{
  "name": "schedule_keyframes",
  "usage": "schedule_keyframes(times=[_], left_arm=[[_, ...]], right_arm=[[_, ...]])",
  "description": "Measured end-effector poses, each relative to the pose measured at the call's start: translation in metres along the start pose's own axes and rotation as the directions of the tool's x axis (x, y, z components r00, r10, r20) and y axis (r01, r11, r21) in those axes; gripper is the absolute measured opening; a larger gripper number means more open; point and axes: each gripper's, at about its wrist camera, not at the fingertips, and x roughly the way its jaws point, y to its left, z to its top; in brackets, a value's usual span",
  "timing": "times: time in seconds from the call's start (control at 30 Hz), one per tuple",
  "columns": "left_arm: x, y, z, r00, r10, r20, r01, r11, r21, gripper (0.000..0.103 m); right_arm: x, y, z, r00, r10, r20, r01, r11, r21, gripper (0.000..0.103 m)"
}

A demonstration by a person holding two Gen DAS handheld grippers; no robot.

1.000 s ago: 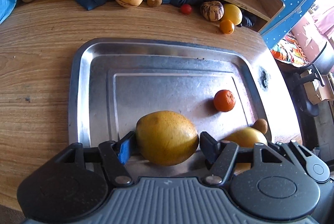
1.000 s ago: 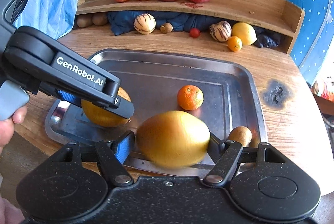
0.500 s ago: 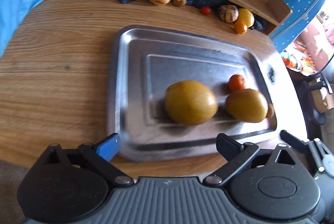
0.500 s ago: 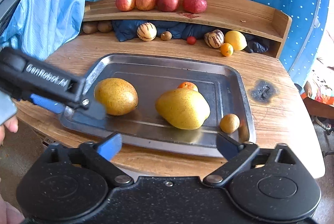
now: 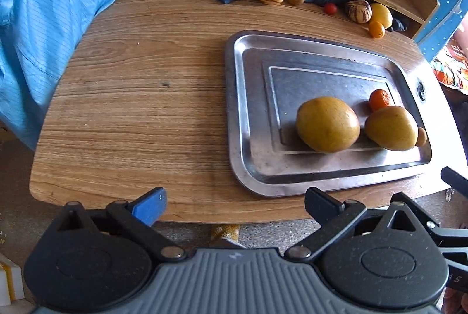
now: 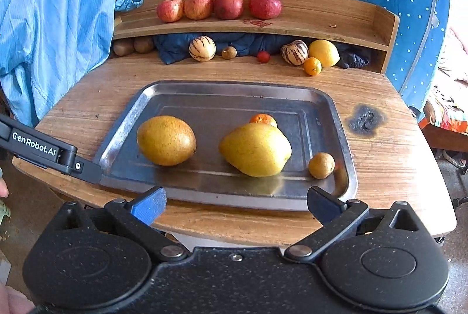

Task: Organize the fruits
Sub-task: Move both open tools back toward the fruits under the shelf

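A steel tray (image 5: 234, 109) (image 6: 345, 138) lies on the wooden table. On it rest a round yellow-brown fruit (image 5: 327, 124) (image 6: 166, 140), a pear-shaped yellow fruit (image 5: 390, 127) (image 6: 256, 148), a tangerine (image 5: 379, 99) (image 6: 261, 118) and a small brown fruit (image 5: 421, 136) (image 6: 321, 165). My left gripper (image 5: 235, 205) is open and holds nothing, hovering at the table's front edge, left of the tray. My right gripper (image 6: 236, 204) is open and holds nothing, just in front of the tray's near rim. In the right wrist view the left gripper's finger (image 6: 87, 167) sits by the tray's near-left corner.
Several red apples (image 6: 216, 7) line the back shelf. Under it lie striped melons (image 6: 201, 48), a lemon (image 6: 324, 52), a small orange (image 6: 312, 66), a tomato (image 6: 263, 56) and a dark cloth. A blue garment (image 6: 52, 21) hangs at left. A burn mark (image 6: 364, 119) is right of the tray.
Both grippers let go of the yellow fruits, opened and drew back off the tray. The left one also shifted left. Both fruits now lie on the tray.
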Motion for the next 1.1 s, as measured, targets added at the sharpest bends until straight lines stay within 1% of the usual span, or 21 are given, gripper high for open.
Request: schedule_keyframes(times=[0.2,0.4,0.57,0.8,0.97,1.1], left_arm=[[-0.002,0.004,0.012,1.000,0.022,0.017,-0.022,1.000,0.001,0.102],[0.004,0.011,0.038,0.999,0.028,0.020,-0.028,1.000,-0.002,0.102],[0.011,0.015,0.068,0.998,0.042,0.043,-0.041,0.999,-0.015,0.102],[0.022,0.020,0.118,0.996,0.022,0.087,-0.022,1.000,0.001,0.102],[0.035,0.018,0.154,0.994,-0.004,0.113,0.000,0.999,0.041,0.102],[0.049,0.010,0.182,0.992,-0.027,0.122,0.016,0.995,0.094,0.102]], right_arm=[[0.007,0.002,0.012,1.000,0.008,0.010,-0.008,1.000,0.010,0.102],[0.020,0.003,0.029,1.000,0.004,0.030,-0.005,1.000,0.012,0.102],[0.035,-0.004,0.049,0.999,-0.017,0.050,0.016,1.000,0.026,0.102],[0.058,-0.008,0.079,0.995,-0.062,0.079,0.057,0.997,0.057,0.102],[0.080,-0.009,0.097,0.992,-0.091,0.082,0.083,0.992,0.094,0.102],[0.099,-0.005,0.108,0.991,-0.111,0.071,0.102,0.988,0.117,0.102]])
